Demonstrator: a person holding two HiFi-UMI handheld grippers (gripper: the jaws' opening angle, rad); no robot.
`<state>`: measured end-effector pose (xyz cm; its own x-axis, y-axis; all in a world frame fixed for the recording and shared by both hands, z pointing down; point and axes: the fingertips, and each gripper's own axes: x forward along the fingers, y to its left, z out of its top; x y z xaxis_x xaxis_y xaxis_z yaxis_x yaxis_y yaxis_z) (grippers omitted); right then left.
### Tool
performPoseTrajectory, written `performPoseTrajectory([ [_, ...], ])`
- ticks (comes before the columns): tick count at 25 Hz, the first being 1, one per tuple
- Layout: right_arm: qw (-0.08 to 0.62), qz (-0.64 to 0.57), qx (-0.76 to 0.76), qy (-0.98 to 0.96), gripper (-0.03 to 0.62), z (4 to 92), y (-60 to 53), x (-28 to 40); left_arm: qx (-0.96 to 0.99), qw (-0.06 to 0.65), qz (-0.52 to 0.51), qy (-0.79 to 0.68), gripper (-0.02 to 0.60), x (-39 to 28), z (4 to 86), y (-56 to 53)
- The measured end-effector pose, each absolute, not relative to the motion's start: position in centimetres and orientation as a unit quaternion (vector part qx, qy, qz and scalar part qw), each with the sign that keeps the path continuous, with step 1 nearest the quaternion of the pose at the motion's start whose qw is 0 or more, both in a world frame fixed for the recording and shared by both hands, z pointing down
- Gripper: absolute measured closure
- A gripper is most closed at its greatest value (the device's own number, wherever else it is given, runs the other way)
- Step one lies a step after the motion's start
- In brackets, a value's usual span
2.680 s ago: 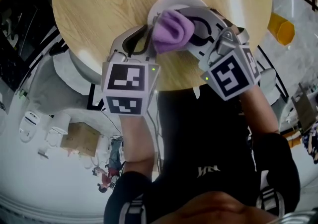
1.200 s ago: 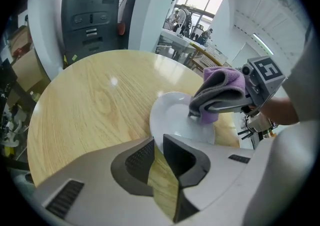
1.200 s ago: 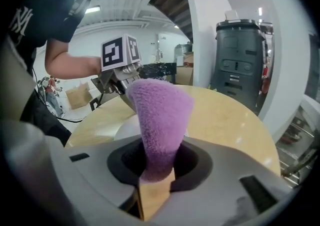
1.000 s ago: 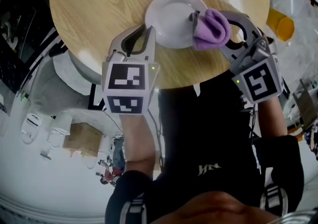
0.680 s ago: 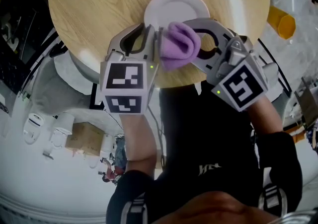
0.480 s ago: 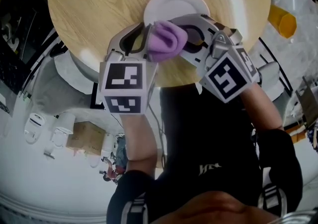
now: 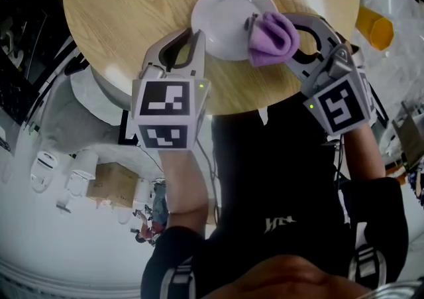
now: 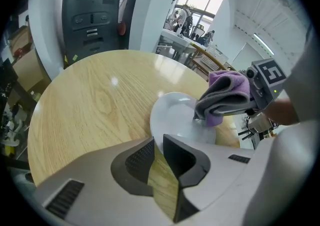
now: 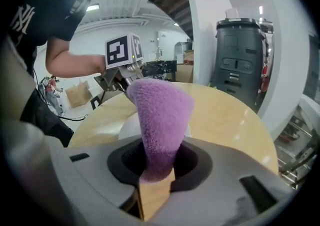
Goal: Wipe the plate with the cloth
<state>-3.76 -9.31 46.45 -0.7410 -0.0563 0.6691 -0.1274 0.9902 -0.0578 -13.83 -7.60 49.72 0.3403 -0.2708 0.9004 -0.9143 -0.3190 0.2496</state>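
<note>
Head view: cloth (image 7: 271, 39) now sits at the right rim of the plate (image 7: 225, 16) (half a second ago it covered the near-left edge).
Right gripper (image 7: 256, 26): clamped on cloth.
Left gripper (image 7: 197, 38): pinching plate rim.
Meaning: I judge another wiping stroke is underway.

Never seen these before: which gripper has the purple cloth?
The right gripper: its jaws pinch the purple cloth; the left gripper grips the white plate.
</note>
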Motion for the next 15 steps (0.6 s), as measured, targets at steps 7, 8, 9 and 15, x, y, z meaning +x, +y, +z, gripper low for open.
performPoseTrajectory([
  [7,0.340,0.077,0.080,-0.934,0.496,45.1,-9.1,-3.5,0.709,0.407,0.396,-0.418,0.520,-13.8,49.6,-7.6],
  [8,0.322,0.086,0.078,-0.940,0.496,44.7,-8.7,-4.5,0.708,0.408,0.396,-0.419,0.520,-13.8,49.6,-7.6],
  [9,0.302,0.097,0.072,-0.946,0.496,44.4,-8.2,-5.8,0.708,0.408,0.395,-0.420,0.520,-13.9,49.7,-7.6],
  [15,0.266,0.125,0.002,-0.956,0.495,45.8,-5.2,-11.3,0.705,0.411,0.395,-0.423,0.520,-13.9,49.7,-7.3],
])
